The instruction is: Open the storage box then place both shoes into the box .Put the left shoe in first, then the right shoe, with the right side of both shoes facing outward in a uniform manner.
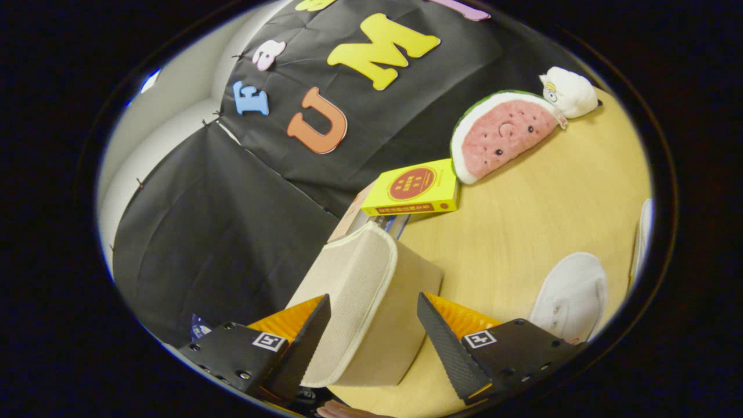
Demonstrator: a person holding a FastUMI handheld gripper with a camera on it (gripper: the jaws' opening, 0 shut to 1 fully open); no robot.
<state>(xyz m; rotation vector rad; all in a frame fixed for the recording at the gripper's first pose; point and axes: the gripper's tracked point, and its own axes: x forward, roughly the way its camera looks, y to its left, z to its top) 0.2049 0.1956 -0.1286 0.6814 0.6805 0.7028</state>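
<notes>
Tool (374, 319) fingers are spread wide, with the beige storage box (371, 302) sitting between them. Its left finger is right against the box lid. One white shoe (572, 296) lies on the bench (522, 226) nearby.

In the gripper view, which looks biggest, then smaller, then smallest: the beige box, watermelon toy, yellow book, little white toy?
1. Beige box, though it sits closest, between the open gripper fingers.
2. Watermelon toy and yellow book look alike.
3. Little white toy.
</notes>
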